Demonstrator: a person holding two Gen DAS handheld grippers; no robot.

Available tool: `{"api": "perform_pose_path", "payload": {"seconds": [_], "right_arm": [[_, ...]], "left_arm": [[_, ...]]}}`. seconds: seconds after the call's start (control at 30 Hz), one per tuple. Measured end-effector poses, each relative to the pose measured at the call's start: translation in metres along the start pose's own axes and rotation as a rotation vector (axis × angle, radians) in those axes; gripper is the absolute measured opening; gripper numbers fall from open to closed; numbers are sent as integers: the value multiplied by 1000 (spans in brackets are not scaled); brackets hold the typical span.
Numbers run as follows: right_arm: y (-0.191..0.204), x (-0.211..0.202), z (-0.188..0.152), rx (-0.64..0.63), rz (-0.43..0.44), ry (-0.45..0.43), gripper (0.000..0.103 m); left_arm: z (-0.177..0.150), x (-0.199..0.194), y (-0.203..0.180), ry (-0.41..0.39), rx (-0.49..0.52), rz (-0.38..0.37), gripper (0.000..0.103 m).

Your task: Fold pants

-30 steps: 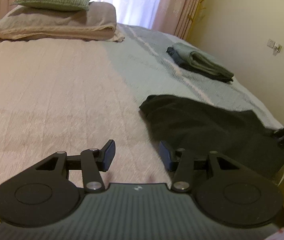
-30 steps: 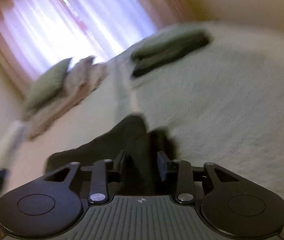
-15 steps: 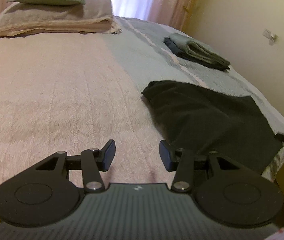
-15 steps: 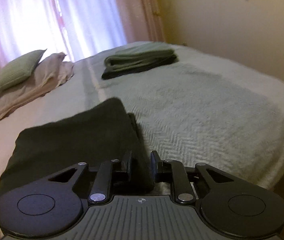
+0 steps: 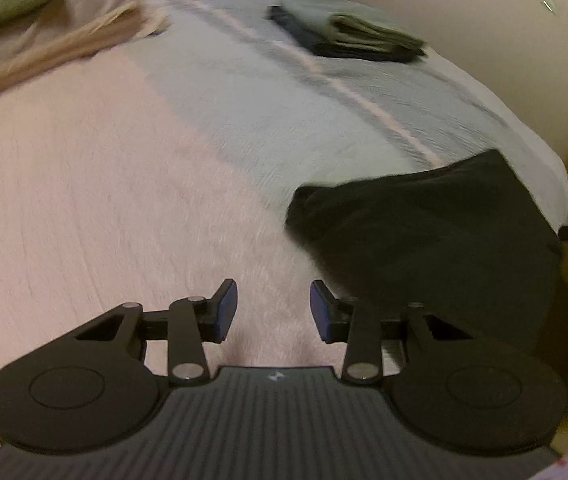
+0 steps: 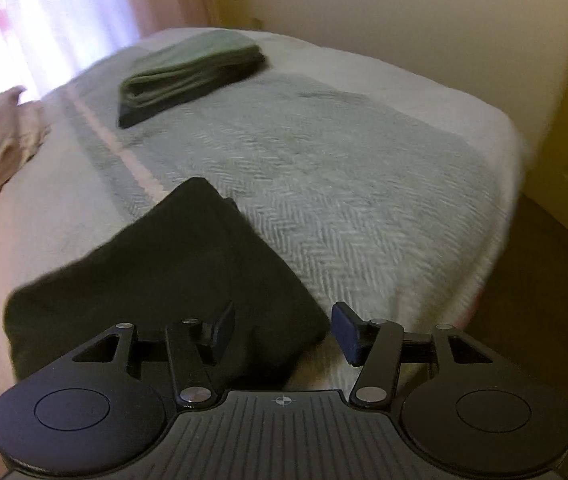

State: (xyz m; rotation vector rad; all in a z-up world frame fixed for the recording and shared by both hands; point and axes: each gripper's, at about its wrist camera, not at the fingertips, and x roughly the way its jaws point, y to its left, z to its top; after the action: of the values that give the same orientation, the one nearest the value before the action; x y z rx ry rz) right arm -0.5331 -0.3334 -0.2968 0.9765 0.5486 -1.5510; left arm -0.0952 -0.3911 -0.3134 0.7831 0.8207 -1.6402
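Pants (image 6: 163,280) lie folded near the bed's (image 6: 364,184) right edge. Your right hand-held gripper (image 6: 282,330) is spreading, empty; your left hand-held gripper (image 5: 271,309) is narrowing on nothing. A careless brush could undo the fold.

So the right gripper (image 6: 281,330) lets go: half a second back its jaws pinched the near edge of the black pants (image 6: 171,280), now they're opening and the fabric lies flat on the bed (image 6: 344,184), touching neither pad. The left gripper (image 5: 271,310) is closing a bit over bare bedspread, and both views now tip down toward the bed, with less wall showing.
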Motion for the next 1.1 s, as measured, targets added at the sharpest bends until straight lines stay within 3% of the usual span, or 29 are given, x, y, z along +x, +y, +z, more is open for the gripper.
{"api": "perform_pose_path", "payload": {"seconds": [0.07, 0.27, 0.43, 0.6, 0.7, 0.83, 1.03, 1.1], "right_arm": [[9, -17, -7, 82, 3, 59, 51], [50, -54, -55, 252, -46, 90, 51], [102, -67, -115, 387, -85, 70, 51], [157, -56, -155, 355, -118, 60, 51], [173, -47, -164, 303, -173, 54, 51], [177, -35, -173, 345, -235, 13, 51], [192, -23, -168, 332, -297, -53, 51], [196, -19, -167, 331, -299, -54, 42]], "left_arm": [[24, -9, -8, 38, 80, -28, 34], [70, 1, -21, 52, 370, -153, 33], [70, 32, -20, 73, 651, -259, 30], [54, 59, -7, 130, 871, -312, 26], [52, 74, -3, 144, 952, -353, 26], [54, 92, -8, 140, 1067, -402, 26], [58, 107, -10, 138, 1121, -499, 26], [58, 109, -13, 136, 1144, -512, 26]]}}
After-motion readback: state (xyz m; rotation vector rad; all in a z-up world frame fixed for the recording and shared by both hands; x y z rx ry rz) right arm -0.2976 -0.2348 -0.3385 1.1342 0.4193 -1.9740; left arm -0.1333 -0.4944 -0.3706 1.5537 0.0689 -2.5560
